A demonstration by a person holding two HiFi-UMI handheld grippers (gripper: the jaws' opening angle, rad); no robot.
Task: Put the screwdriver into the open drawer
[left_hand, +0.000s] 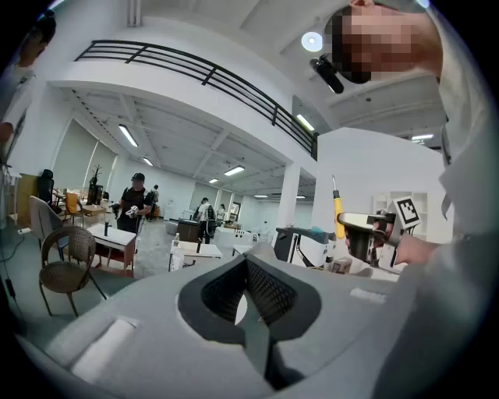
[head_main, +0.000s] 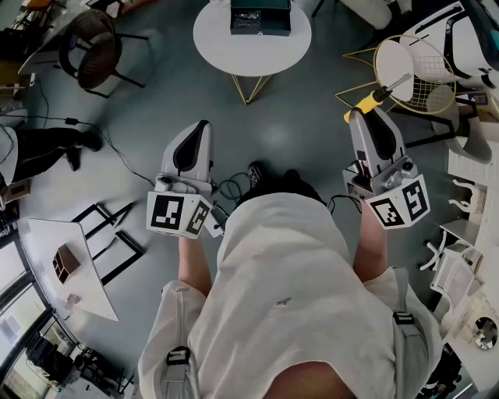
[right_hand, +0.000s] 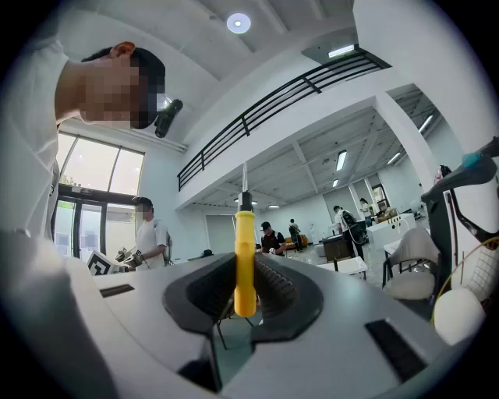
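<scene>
My right gripper [head_main: 365, 117] is clenched on the screwdriver [right_hand: 245, 261]. Both pads press the lower part of the yellow handle, which stands upright between them. The handle's butt end hangs just below the pads. A black collar and a thin metal shaft rise out past the gripper's tips. In the head view the shaft points ahead and to the right of the gripper. It ends over the wire chair [head_main: 421, 86] that stands just beyond the gripper on that side.

My left gripper [head_main: 203, 128] is clenched with nothing in it; its pads meet along a thin seam. It is held level with the right gripper and well apart from it, my body between the two arms. From the left gripper view the screwdriver shows off to that gripper's right, shaft up.

Both grippers hang over bare grey floor [head_main: 296, 132]. Ahead, between the two grippers and farther out, sits a round tabletop [head_main: 218, 47] with a dark box [head_main: 260, 17] on it. Far out to the left of the left gripper stands a wicker chair [head_main: 92, 48].
</scene>
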